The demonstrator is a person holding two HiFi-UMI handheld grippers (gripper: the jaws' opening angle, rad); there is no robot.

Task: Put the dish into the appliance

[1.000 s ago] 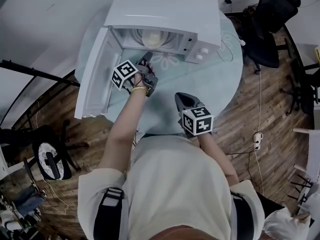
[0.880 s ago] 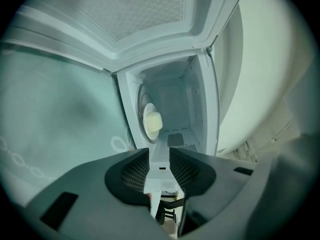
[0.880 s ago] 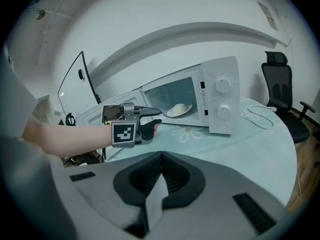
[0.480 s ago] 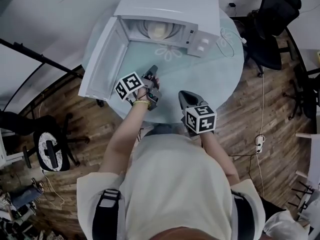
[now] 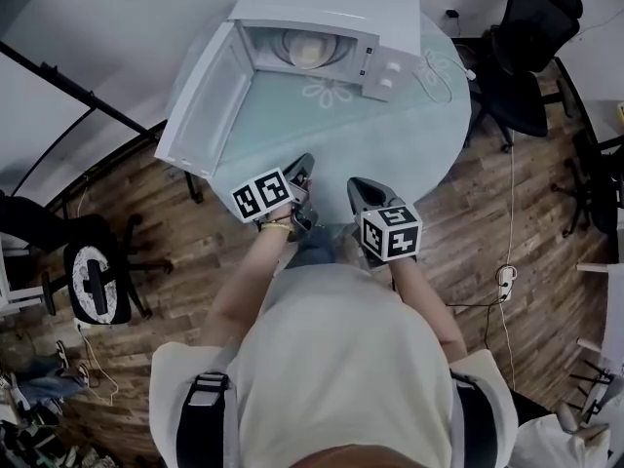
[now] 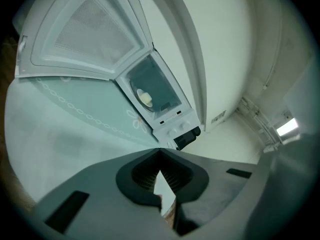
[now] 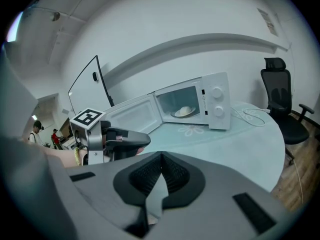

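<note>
A white microwave [image 5: 331,8] stands at the far side of the round table, its door [image 5: 200,105] swung wide open to the left. A pale dish [image 5: 307,52] with something pale on it lies inside the cavity; it also shows as the dish [image 6: 145,98] in the left gripper view and the dish [image 7: 185,111] in the right gripper view. My left gripper [image 5: 304,161] hovers over the table's near edge, shut and empty, well back from the microwave. My right gripper [image 5: 353,185] is beside it, also shut with nothing in it.
The pale teal glass table [image 5: 409,125] carries a thin white cable [image 5: 444,66] right of the microwave. A black office chair [image 5: 526,47] stands at the far right and a round stool [image 5: 93,286] on the wooden floor at the left.
My left gripper has drawn back from the microwave's mouth to the table's near edge. The dish stays inside the cavity. The right gripper has barely moved.
</note>
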